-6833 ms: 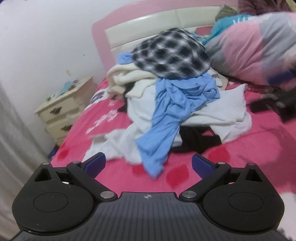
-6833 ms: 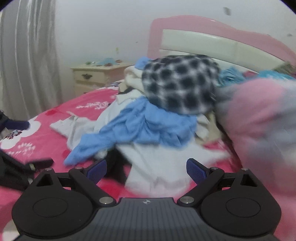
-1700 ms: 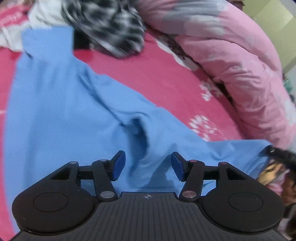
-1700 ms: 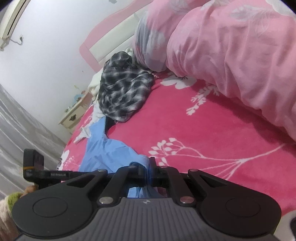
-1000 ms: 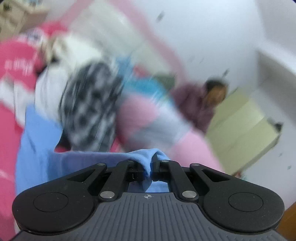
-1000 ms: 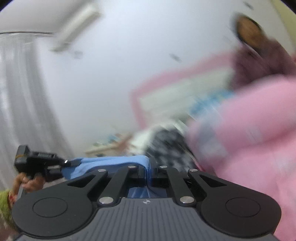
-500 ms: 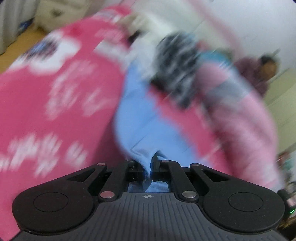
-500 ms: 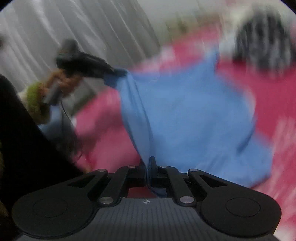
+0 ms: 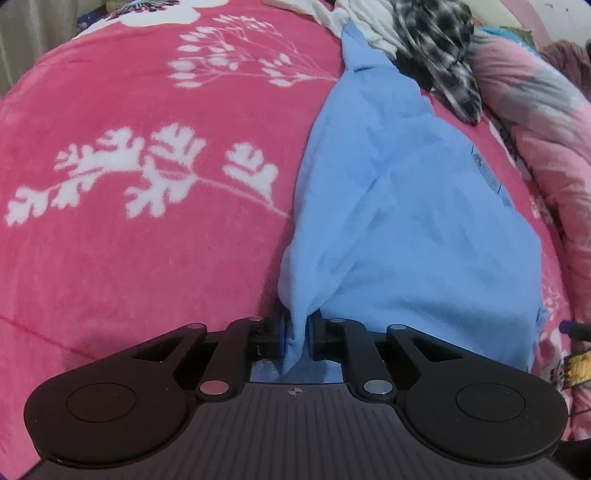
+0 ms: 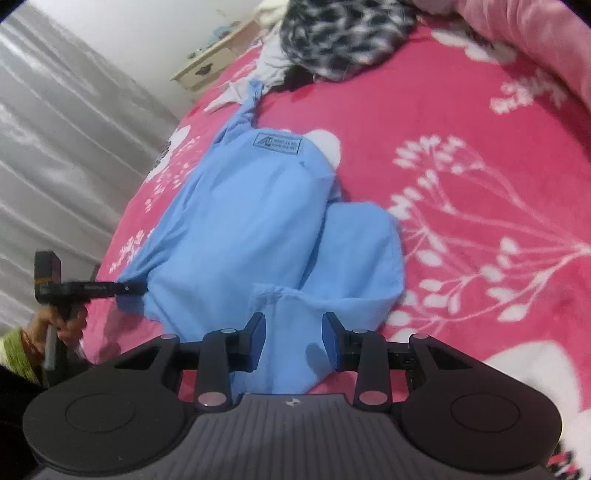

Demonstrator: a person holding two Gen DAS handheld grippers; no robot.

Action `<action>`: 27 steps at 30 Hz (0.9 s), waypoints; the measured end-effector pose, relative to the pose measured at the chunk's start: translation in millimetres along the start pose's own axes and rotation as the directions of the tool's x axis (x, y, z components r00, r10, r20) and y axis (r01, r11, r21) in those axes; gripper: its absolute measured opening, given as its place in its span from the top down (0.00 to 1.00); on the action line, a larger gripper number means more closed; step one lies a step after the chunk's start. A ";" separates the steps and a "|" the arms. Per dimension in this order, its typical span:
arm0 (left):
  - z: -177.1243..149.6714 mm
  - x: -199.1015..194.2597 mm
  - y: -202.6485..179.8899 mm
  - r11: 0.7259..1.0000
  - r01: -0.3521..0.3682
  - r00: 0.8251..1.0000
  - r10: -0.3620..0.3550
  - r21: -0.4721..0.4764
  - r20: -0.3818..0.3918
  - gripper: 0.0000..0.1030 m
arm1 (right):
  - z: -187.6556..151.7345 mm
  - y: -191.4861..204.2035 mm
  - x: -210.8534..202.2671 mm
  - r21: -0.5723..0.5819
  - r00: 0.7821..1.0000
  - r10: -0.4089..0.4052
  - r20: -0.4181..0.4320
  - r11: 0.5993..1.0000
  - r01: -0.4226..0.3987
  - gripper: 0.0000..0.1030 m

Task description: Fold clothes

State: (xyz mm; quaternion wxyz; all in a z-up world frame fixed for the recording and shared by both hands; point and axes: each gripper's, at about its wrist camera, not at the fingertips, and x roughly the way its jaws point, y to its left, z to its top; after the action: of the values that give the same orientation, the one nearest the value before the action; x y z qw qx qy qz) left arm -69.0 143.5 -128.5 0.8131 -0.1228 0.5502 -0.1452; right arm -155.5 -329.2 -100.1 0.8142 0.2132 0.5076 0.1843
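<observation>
A light blue shirt point(image 9: 406, 206) lies spread on the pink flowered bedspread point(image 9: 129, 184). My left gripper point(image 9: 300, 332) is shut on a bunched corner of it at the near edge. In the right wrist view the shirt point(image 10: 240, 221) lies with its neck label up, one sleeve folded at the right. My right gripper point(image 10: 293, 339) is partly open, its fingers either side of the shirt's near hem without pinching it. The left gripper point(image 10: 125, 288) shows there at the left, clamped on the shirt's other corner.
A black-and-white plaid shirt point(image 9: 439, 40) and white clothes point(image 9: 358, 14) are piled at the bed's head. A pink quilt point(image 9: 546, 122) runs along the right side. A cream nightstand point(image 10: 210, 66) and grey curtain point(image 10: 55, 129) stand beyond the bed.
The shirt has been swung down and laid flat on the bed. My right gripper has opened and let go of its corner. My left gripper still holds its corner.
</observation>
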 end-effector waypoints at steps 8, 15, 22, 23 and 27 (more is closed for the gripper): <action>-9.5 8.1 3.4 1.000 0.010 1.000 -0.010 -0.001 0.005 0.89 | 3.0 33.1 51.4 -0.011 1.000 0.001 -0.030 1.000 -0.002 0.52; -10.9 11.3 7.1 0.999 0.033 0.999 -0.033 -0.009 0.012 0.89 | -6.5 8.5 48.7 0.124 1.000 -0.006 0.011 0.992 0.004 0.90; -12.3 11.2 14.9 0.997 0.071 0.997 -0.071 -0.029 0.019 0.89 | -30.0 -24.4 22.4 0.329 0.998 -0.023 0.050 0.944 0.006 0.97; -12.3 11.1 15.0 0.997 0.072 0.997 -0.072 -0.028 0.018 0.89 | -30.8 -26.7 21.1 0.354 0.998 -0.010 0.057 0.935 -0.010 0.97; -11.7 10.9 14.3 0.997 0.071 0.997 -0.071 -0.025 0.015 0.89 | -24.8 -27.8 19.5 0.399 0.996 0.058 0.074 0.913 -0.083 0.79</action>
State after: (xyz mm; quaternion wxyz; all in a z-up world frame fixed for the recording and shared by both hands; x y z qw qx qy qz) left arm -74.6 152.2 -147.3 0.8097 -0.1536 0.5414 -0.1663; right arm -167.4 -338.6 -139.3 0.7611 0.3992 0.5015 0.0990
